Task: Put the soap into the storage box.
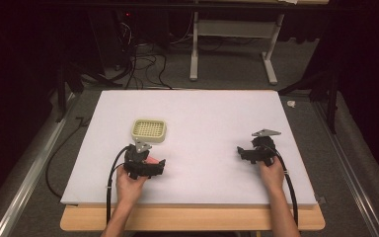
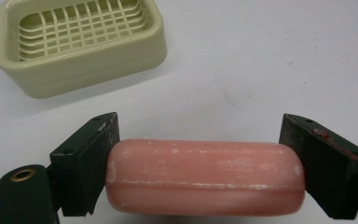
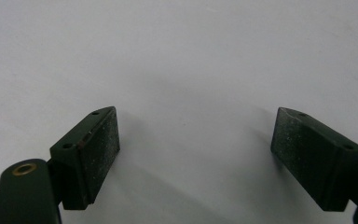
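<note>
A pink soap bar (image 2: 205,177) lies lengthwise between the two black jaws of my left gripper (image 2: 200,128), and each jaw presses against one end of it. In the high view the soap bar (image 1: 152,160) peeks out pink at the left gripper (image 1: 154,166), at the front left of the white board. A pale green soap dish (image 2: 79,44) with a grid floor stands empty just beyond it; in the high view that soap dish (image 1: 149,130) is slightly behind the gripper. My right gripper (image 1: 242,151) rests at the front right, with its jaws (image 3: 193,121) wide apart over bare white surface.
The white board (image 1: 212,113) covers a wooden table whose front edge (image 1: 192,219) shows below it. Black cables trail from both grippers toward the front. Beyond the board are a dark floor, loose cables and a white table frame (image 1: 232,49).
</note>
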